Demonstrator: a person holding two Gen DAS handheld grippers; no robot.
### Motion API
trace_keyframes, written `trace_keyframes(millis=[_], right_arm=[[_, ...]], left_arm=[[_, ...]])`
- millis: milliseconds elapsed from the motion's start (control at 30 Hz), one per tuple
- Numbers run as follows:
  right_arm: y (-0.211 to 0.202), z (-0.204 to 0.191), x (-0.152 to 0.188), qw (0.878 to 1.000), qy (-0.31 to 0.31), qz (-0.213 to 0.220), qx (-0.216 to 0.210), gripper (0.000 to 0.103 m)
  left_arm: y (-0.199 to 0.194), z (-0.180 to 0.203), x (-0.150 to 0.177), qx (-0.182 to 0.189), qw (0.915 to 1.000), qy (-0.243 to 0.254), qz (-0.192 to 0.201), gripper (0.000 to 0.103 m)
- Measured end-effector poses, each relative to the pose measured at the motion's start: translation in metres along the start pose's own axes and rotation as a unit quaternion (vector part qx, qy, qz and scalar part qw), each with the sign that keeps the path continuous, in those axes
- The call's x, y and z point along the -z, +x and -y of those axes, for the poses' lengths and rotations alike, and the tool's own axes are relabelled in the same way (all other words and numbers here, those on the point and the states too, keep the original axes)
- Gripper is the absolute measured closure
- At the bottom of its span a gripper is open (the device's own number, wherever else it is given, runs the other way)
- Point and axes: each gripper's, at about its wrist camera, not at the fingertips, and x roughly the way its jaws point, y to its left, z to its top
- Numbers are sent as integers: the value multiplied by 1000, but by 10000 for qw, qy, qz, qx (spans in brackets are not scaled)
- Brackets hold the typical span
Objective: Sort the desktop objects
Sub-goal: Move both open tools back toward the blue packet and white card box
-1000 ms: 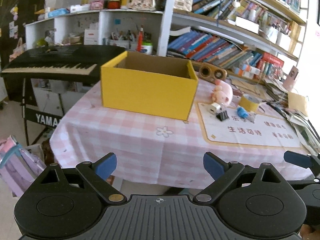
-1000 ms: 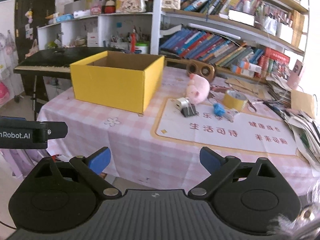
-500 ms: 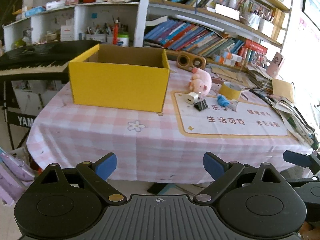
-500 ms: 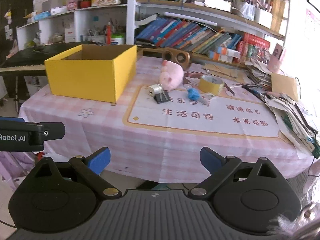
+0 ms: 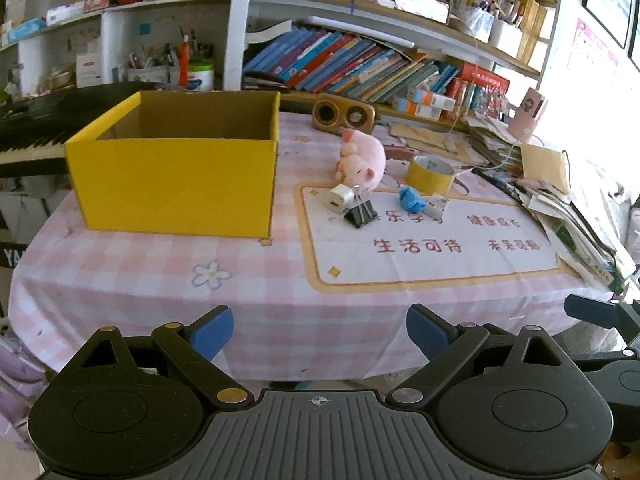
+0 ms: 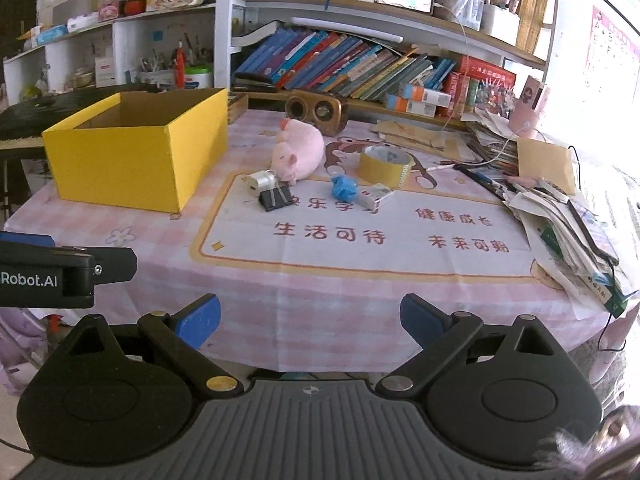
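Right wrist view showed the right gripper spread wide, empty, short of the tabletop. The left gripper gaped likewise. Best approach: the binder clip at 12 o'clock, squarely, then the yellow box at 10.

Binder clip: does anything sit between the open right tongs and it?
Nothing visible. Only bare tablecloth lies between the right tongs and the binder clip; the white charger touches its far side.
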Motion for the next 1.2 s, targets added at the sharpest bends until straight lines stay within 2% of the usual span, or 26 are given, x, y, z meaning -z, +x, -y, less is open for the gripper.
trace_keyframes(millis=[300, 633, 933, 1200], right_arm=[[18, 30, -5, 9991, 253, -112, 316, 6], [46, 65, -10, 9977, 469, -276, 401, 6], [89, 100, -34, 9983, 380, -420, 155, 6], [132, 130, -59, 9981, 256, -515, -215, 6]], left_arm=[[29, 23, -11, 189, 9996, 180, -128, 7], [68, 51, -27, 285, 9987, 298, -310, 7], [106, 73, -48, 43, 9991, 130, -403, 7], [132, 90, -67, -415, 9981, -142, -424, 7]])
